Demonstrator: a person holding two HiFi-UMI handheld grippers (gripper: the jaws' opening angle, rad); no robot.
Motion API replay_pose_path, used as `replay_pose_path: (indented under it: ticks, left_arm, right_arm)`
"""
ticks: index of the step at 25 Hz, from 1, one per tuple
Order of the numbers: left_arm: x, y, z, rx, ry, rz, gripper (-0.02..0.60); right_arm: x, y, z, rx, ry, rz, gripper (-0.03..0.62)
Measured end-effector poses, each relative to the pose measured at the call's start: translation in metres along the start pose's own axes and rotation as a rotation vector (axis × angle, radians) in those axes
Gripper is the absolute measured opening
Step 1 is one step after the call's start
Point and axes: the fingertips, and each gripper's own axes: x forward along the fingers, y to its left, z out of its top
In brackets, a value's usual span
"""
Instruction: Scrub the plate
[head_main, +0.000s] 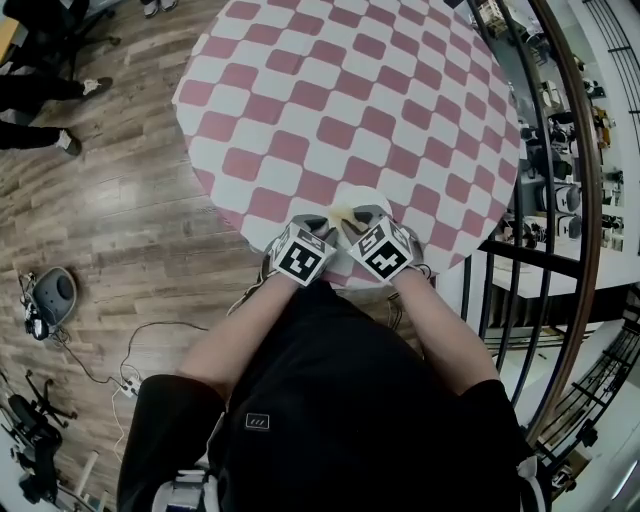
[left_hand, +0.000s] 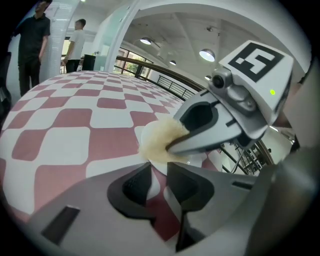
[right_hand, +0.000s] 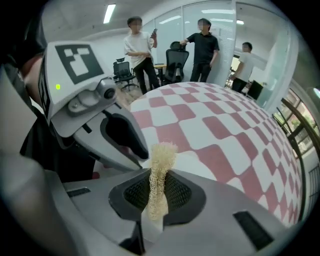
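Person's black top is nearest, w/ both forearms out to the near edge of the table. L gripper is clamped on the rim of the plate. Plate is plain white, round, right at the near edge of the pink/white check cloth. R gripper pinches a pale fibrous scrubber, its tip at the plate's face. Cloth runs wide on the far side & left; railing is close on the right.
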Motion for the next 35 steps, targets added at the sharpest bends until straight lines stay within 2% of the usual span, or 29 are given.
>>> replay_pose_path:
  ticks: [6, 9, 13, 19, 26, 29, 32, 35]
  left_arm:
    - [0.001, 0.002, -0.006, -0.001, 0.019, 0.011, 0.103]
    - [0.002, 0.000, -0.005, 0.005, 0.021, 0.009, 0.103]
    - [0.002, -0.003, -0.003, 0.023, 0.020, 0.003, 0.104]
    - [0.001, -0.003, -0.002, 0.019, 0.008, 0.002, 0.104]
    - [0.002, -0.004, -0.001, 0.014, 0.001, 0.000, 0.104]
    - [0.002, -0.004, -0.001, 0.009, 0.005, 0.006, 0.103]
    - [0.001, -0.004, -0.001, 0.009, 0.010, 0.008, 0.103]
    - [0.001, -0.003, -0.001, 0.007, 0.012, 0.010, 0.103]
  right_arm:
    - [0.018, 0.013, -0.008, -0.037, 0.058, -0.021, 0.049]
    - [0.018, 0.007, -0.006, -0.041, 0.062, -0.032, 0.049]
    - [0.017, -0.012, -0.006, -0.029, 0.058, -0.091, 0.049]
    - [0.012, -0.037, -0.010, 0.011, 0.064, -0.156, 0.051]
    - [-0.013, -0.082, -0.055, 0.118, 0.113, -0.272, 0.049]
    - [-0.029, -0.091, -0.062, 0.162, 0.106, -0.308, 0.049]
    - [-0.031, -0.066, -0.043, 0.171, 0.031, -0.216, 0.049]
    - [-0.010, -0.023, -0.034, 0.098, 0.048, -0.090, 0.049]
